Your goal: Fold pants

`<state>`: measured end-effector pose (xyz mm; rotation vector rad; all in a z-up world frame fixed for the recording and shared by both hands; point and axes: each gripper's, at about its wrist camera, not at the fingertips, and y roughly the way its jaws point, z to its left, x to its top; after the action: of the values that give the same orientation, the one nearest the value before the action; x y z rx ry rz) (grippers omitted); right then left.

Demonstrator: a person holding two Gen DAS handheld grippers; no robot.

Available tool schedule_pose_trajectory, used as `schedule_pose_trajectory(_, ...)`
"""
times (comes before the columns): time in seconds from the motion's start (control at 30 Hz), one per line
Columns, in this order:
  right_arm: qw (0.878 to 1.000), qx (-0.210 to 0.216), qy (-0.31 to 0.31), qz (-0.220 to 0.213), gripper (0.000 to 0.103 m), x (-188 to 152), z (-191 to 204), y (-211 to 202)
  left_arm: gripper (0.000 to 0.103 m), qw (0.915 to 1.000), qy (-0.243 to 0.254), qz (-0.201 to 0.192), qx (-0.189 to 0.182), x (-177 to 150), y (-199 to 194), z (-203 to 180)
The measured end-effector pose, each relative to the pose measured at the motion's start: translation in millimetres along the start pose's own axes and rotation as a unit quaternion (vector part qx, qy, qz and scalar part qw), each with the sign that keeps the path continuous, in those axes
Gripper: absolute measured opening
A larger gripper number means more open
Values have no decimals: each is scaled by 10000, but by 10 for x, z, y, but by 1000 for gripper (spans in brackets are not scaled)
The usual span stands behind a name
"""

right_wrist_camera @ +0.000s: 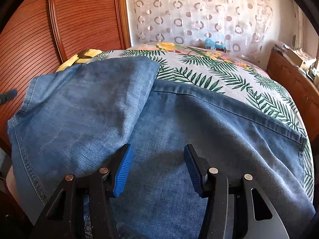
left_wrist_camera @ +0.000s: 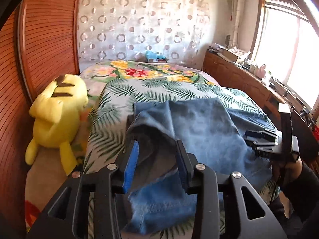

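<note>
Blue denim pants [left_wrist_camera: 199, 131] lie on the leaf-print bed cover [left_wrist_camera: 111, 107], partly folded over. In the left wrist view my left gripper [left_wrist_camera: 157, 149] is open just above a raised fold of denim at the left end of the pants; cloth shows between the jaws but is not pinched. My right gripper shows at the right edge of that view [left_wrist_camera: 257, 141]. In the right wrist view my right gripper [right_wrist_camera: 158, 157] is open low over the pants [right_wrist_camera: 179, 119], at the edge of a folded-over leg [right_wrist_camera: 95, 99]. The waistband seam [right_wrist_camera: 239, 109] runs across the far side.
A yellow plush toy [left_wrist_camera: 57, 113] lies at the bed's left side against a wooden louvred wardrobe [left_wrist_camera: 39, 39]. A wooden cabinet with clutter [left_wrist_camera: 249, 75] runs along the right under a bright window. A curtain with ring pattern [left_wrist_camera: 143, 23] hangs behind the bed.
</note>
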<state>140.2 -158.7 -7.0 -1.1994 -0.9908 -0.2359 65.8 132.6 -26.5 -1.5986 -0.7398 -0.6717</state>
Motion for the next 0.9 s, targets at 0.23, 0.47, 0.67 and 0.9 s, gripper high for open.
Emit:
schedule_pose_trajectory(0.23,10000,24,-9,1,55,-8,-28,6,39,9983,-230,524,-108,180,409,-48)
schedule_pose_trajectory(0.47,10000,32,-46,25,55,-6,-19,28,13,9966,-344,747,6,281,672,59)
schedule_pose_trajectory(0.67,10000,38,-59,32,55,-6,-18,36,4,9975,238,129,652,683,476,82)
schedule_pose_trajectory(0.9,10000,19,-61,27,55,-10,-15,39,19,9971,317,272,642,842,487,207)
